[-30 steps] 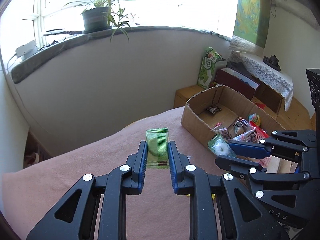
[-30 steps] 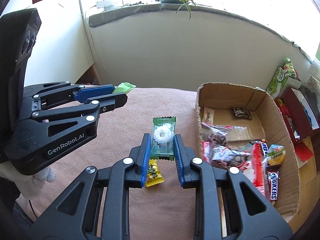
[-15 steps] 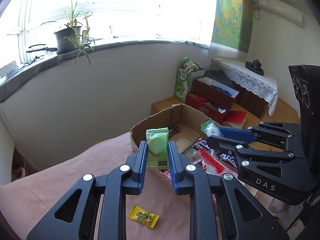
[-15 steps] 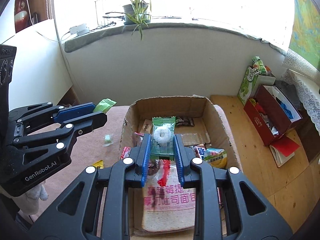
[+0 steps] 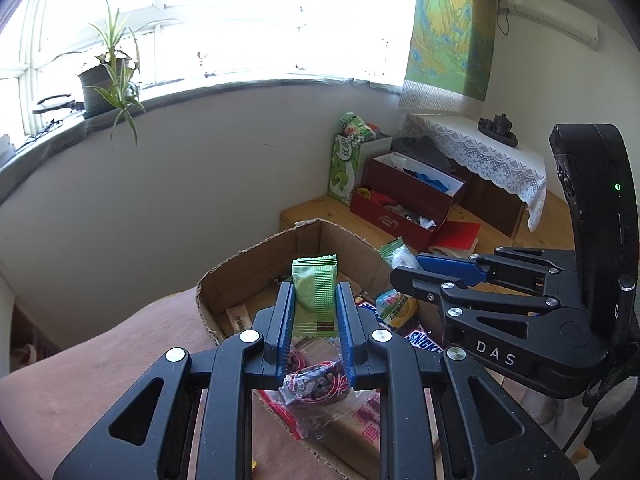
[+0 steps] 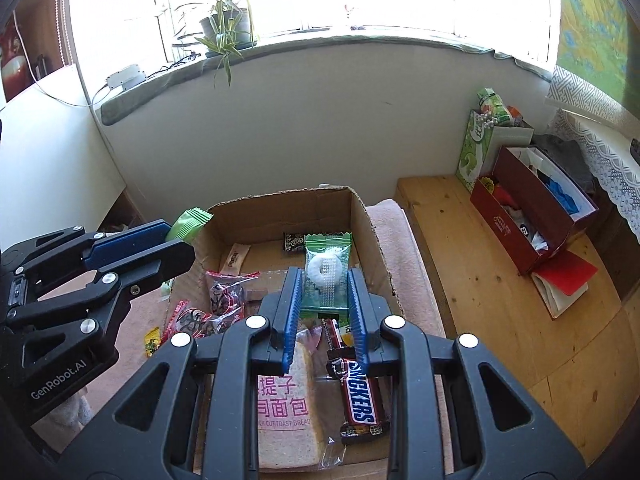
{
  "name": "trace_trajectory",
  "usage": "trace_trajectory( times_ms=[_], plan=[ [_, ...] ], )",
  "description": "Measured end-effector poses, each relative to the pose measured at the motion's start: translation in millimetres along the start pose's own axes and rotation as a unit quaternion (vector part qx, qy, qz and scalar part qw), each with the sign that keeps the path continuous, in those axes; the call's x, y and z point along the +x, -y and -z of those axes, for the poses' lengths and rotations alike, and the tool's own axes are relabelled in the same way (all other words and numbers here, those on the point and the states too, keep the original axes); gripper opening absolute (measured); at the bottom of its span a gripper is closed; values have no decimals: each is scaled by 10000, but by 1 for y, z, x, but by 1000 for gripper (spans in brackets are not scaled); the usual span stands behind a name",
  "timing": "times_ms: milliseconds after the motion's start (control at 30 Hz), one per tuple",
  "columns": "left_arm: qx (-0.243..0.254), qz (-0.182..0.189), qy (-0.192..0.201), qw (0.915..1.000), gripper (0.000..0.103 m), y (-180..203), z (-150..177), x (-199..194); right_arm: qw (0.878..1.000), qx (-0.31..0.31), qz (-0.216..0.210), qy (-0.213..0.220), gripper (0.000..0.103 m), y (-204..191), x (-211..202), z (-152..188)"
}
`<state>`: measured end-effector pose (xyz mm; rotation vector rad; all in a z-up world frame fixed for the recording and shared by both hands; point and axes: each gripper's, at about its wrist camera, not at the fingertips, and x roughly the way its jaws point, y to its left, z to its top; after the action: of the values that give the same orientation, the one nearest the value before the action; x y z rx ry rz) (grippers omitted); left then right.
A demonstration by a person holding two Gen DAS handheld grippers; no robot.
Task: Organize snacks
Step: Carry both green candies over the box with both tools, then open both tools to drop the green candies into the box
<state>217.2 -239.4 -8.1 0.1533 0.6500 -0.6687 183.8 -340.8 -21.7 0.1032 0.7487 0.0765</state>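
- The green wafer packet (image 5: 315,297) stands upright, pinched between the blue pads of the left claw (image 5: 315,308), which is clenched on it above the near left part of the cardboard box (image 5: 256,258).
- From the right wrist view the same packet's tip (image 6: 188,224) sticks out past the left claw (image 6: 160,244) at the box's left wall.
- The ring candy packet (image 6: 327,276), clear and green with a white ring inside, is gripped upright by the right claw (image 6: 326,300), held over the middle of the cardboard box (image 6: 280,208).
- In the left wrist view that packet (image 5: 396,256) shows at the tip of the right claw (image 5: 416,268), over the box's right side.
- Inside the box lie a Snickers bar (image 6: 362,396), a bag of sliced toast bread (image 6: 284,404), red-and-clear wrapped sweets (image 6: 224,292) and a small dark packet (image 6: 294,242) near the far wall.
- The box sits on a pink-covered surface (image 5: 80,376), toward its right edge.
- A small yellow candy (image 6: 152,342) lies on the pink cover just left of the box.
- Beyond, a wooden bench (image 6: 480,280) carries a dark red box (image 6: 524,216) and a green carton (image 6: 476,152); a potted plant (image 6: 226,26) stands on the windowsill.
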Motion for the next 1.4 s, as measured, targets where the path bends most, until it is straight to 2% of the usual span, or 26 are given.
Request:
trace_trajectory(
  times_ms=[433, 467, 533, 667, 800, 1200, 1400],
  plan=[
    [125, -68, -129, 9998, 22, 14, -2, 11, 9998, 130, -121, -85, 27, 19, 8, 7],
    [119, -79, -134, 9998, 23, 14, -2, 11, 9998, 141, -119, -86, 29, 20, 8, 7],
    [102, -97, -140, 9998, 31, 13, -3, 11, 9998, 155, -94, -62, 45, 21, 7, 8],
    [90, -126, -126, 9998, 31, 13, -2, 9, 9999, 145, -44, -10, 51, 21, 3, 8],
    [103, -138, -108, 9998, 34, 14, -1, 5, 9998, 173, 46, 77, 64, 22, -4, 8],
    [78, -256, -8, 9996, 34, 2, 5, -18, 9997, 135, -5, 189, 68, 4, -25, 12],
    [-7, -398, 13, 9992, 34, -21, 16, -33, 9996, 62, -106, 242, 68, -14, -36, 17]
  ],
)
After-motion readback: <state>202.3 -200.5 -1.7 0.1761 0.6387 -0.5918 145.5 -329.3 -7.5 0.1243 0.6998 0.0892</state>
